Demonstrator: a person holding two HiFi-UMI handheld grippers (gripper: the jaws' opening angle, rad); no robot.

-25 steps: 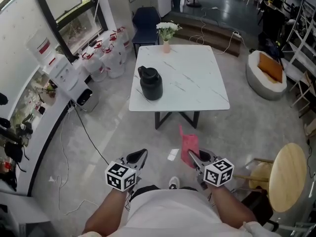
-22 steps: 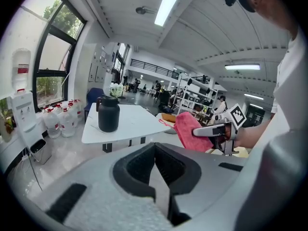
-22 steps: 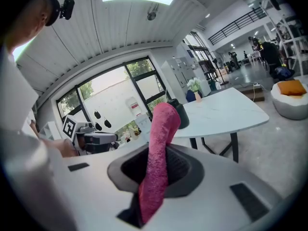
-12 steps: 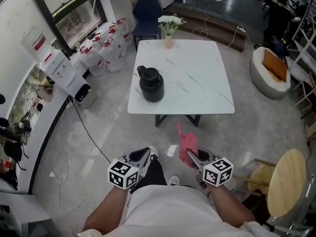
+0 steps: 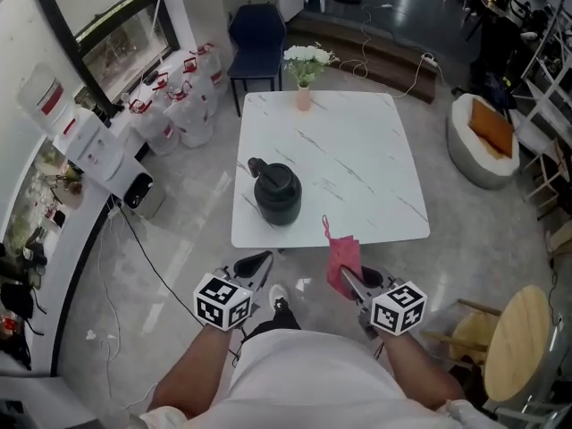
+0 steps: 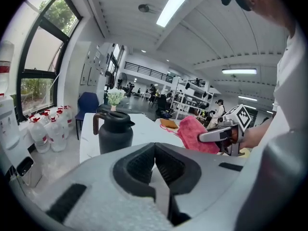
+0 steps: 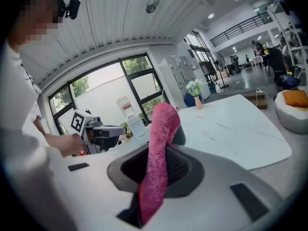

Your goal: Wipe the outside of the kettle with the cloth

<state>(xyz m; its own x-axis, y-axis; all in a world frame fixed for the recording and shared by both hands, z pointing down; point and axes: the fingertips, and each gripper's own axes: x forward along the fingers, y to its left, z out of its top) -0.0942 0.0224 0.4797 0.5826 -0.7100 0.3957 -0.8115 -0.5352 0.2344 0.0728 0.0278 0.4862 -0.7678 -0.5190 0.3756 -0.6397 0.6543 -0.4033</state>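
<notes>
A black kettle [image 5: 277, 195] with a brown handle stands upright near the front left corner of the white marble table [image 5: 357, 159]. My left gripper [image 5: 259, 262] is shut and empty, short of the table's front edge. The right gripper [image 5: 344, 280] is shut on a pink cloth [image 5: 342, 257], which sticks up from its jaws by the table edge. The left gripper view shows the kettle [image 6: 114, 131] ahead and the cloth [image 6: 196, 134] to the right. In the right gripper view the cloth [image 7: 161, 148] hides most of the kettle [image 7: 179, 134].
A vase of white flowers [image 5: 304, 65] stands at the table's far edge, with a blue chair [image 5: 256, 38] behind it. Water bottles [image 5: 174, 105] line the left wall. A round wooden stool [image 5: 520, 329] is at right, a white beanbag [image 5: 487, 128] beyond.
The person has walked toward the table; both grippers have come up to its front edge. The kettle looks nearer. The cloth stays in the right gripper.
</notes>
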